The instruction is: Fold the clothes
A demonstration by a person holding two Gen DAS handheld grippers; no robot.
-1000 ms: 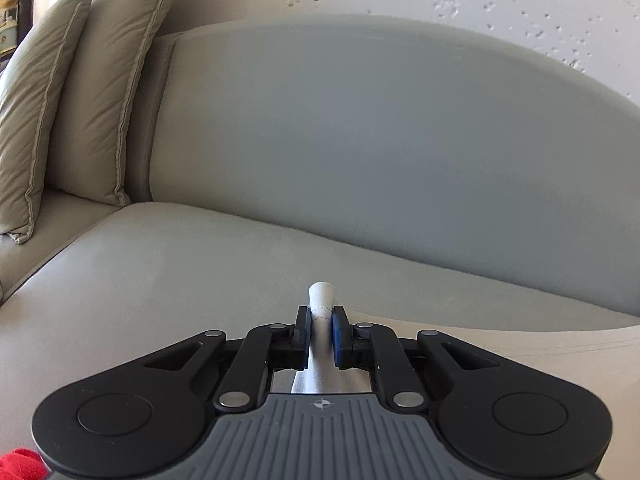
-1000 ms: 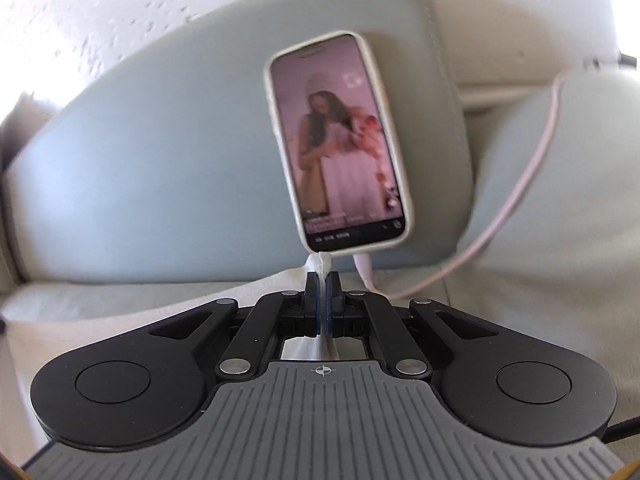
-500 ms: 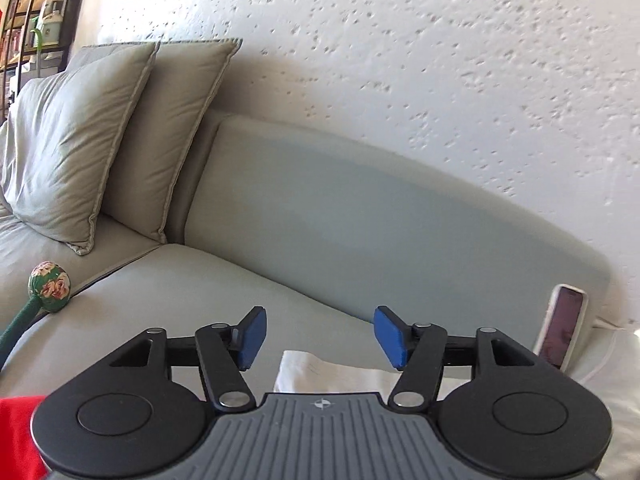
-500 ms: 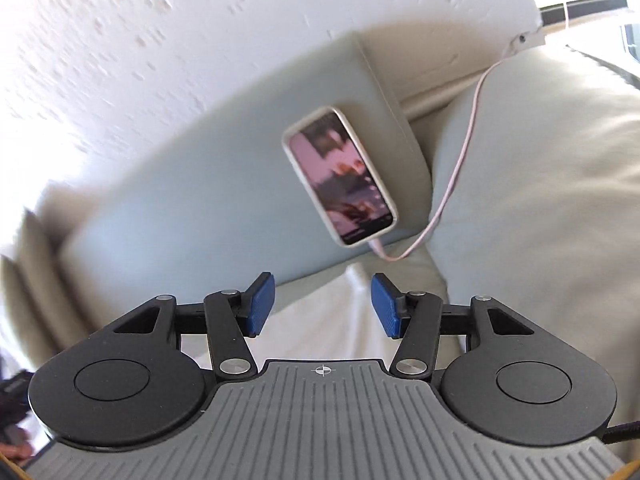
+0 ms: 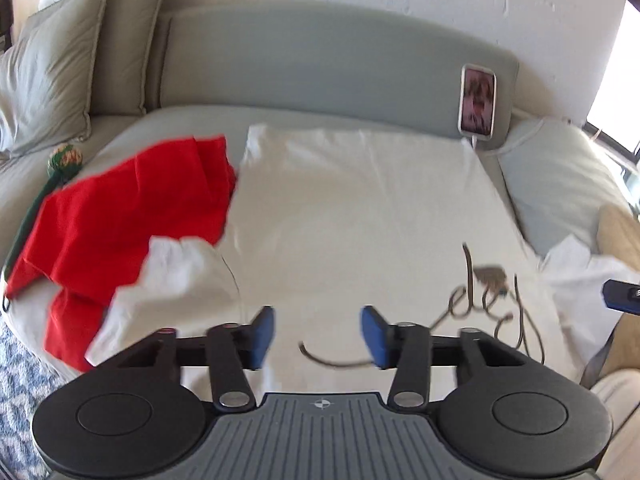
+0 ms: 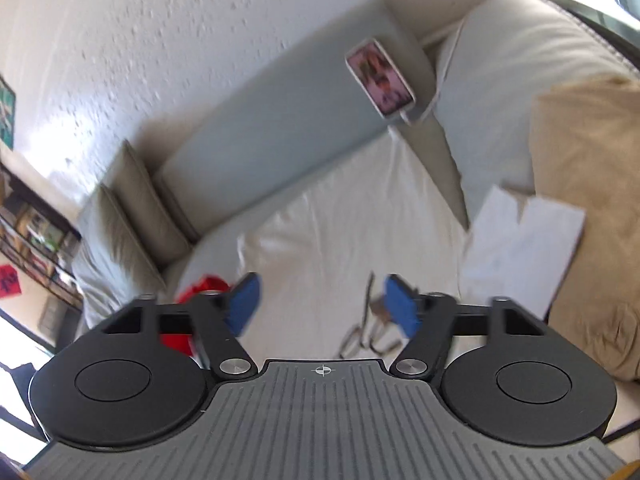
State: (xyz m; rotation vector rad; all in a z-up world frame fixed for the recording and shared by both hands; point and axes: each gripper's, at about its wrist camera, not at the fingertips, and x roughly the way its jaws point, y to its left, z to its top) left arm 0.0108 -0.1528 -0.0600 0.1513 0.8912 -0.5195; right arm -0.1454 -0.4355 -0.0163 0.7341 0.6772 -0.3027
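Left gripper [image 5: 318, 334] and right gripper [image 6: 322, 308] both gape wide, holding nothing.

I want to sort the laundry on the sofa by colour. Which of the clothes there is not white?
The red garment, crumpled at the left of the sofa. It lies beside the big white shirt with script lettering; the other pieces there are white.

Grey sofa [image 5: 320, 60] against textured white wall [image 6: 160, 40], sunlit.

White shirt [image 5: 360, 220], red garment [image 5: 120, 216], seemingly plain.
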